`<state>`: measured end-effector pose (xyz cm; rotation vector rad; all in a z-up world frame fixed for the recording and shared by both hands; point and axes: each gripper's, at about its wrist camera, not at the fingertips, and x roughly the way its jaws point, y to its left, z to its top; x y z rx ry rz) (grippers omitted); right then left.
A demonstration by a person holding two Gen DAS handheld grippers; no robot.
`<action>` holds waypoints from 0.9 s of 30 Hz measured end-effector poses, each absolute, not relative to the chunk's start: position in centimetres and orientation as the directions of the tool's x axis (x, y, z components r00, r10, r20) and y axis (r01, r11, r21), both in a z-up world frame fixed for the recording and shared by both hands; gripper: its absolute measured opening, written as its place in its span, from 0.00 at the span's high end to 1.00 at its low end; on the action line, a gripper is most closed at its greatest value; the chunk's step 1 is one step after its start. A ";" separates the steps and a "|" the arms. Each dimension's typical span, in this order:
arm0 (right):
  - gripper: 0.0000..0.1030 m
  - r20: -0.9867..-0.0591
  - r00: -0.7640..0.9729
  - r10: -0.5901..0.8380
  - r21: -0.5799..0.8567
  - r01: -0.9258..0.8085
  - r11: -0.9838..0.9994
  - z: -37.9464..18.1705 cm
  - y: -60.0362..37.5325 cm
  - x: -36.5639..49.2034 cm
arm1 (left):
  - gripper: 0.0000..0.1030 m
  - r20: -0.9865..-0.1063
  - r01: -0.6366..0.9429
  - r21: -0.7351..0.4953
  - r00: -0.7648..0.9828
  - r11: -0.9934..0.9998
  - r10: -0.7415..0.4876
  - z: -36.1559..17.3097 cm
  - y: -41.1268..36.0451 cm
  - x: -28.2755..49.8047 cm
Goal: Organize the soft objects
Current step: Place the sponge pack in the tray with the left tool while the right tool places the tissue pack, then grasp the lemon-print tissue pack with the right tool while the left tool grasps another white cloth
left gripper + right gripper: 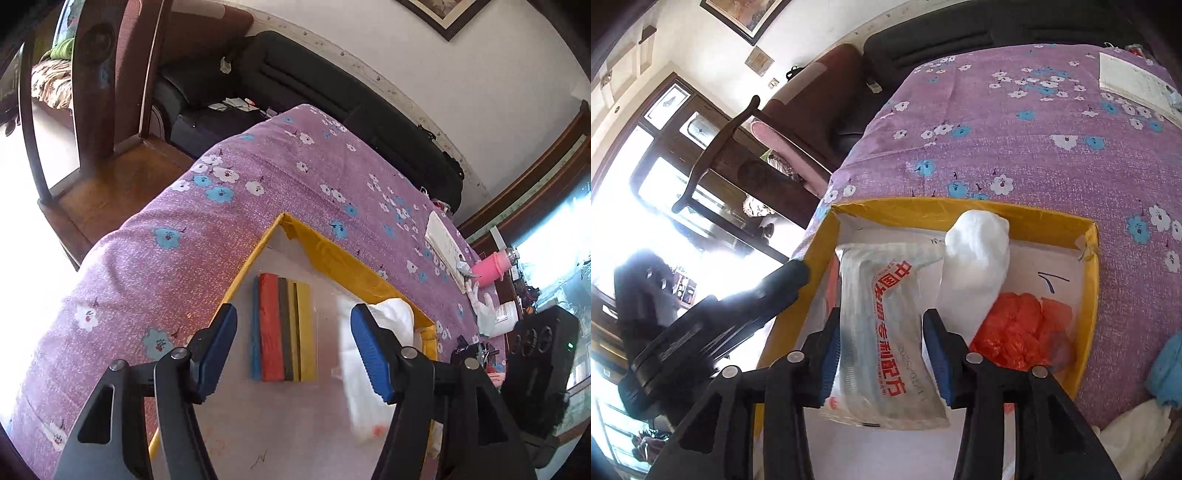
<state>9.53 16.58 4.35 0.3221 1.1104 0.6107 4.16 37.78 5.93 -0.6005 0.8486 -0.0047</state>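
A yellow box (334, 254) with a white floor sits on the purple flowered cloth. Inside lie a pack of coloured clay strips (282, 326) and a white plastic bag (360, 373). My left gripper (293, 349) is open above the clay pack, touching nothing. In the right wrist view my right gripper (881, 352) is shut on a clear packet with red Chinese print (886, 339), held over the yellow box (1089, 280). A white soft roll (977, 266) and an orange bag (1019, 332) lie in the box beside it.
A wooden chair (110, 162) stands left of the table. A black sofa (332, 92) runs behind. A notebook (445, 251), pink bottle (489, 269) and white glove (484, 306) lie at the far right. Blue cloth (1167, 365) and white cloth (1134, 439) lie right of the box.
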 end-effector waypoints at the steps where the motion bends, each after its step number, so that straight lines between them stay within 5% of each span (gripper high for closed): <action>1: 0.45 -0.741 0.304 0.599 0.525 -0.295 0.799 4.2 16.7 9.7 | 0.36 -0.691 -0.227 -0.507 0.683 0.831 -0.235 6.3 37.9 3.3; 9: 0.35 -0.686 0.341 0.643 0.544 -0.346 0.764 8.9 9.2 6.7 | 0.22 -0.628 -0.167 -0.465 0.755 0.869 -0.191 10.4 35.5 -6.5; 18: 0.36 -0.790 0.364 0.494 0.402 -0.302 0.864 6.8 0.8 3.1 | 0.18 -0.571 -0.065 -0.461 0.785 0.885 -0.239 9.7 28.5 -13.9; 27: 0.72 -0.852 0.234 0.468 0.376 -0.347 0.859 2.1 4.8 3.6 | 0.18 -0.589 -0.034 -0.395 0.776 0.918 -0.225 10.3 22.8 -15.8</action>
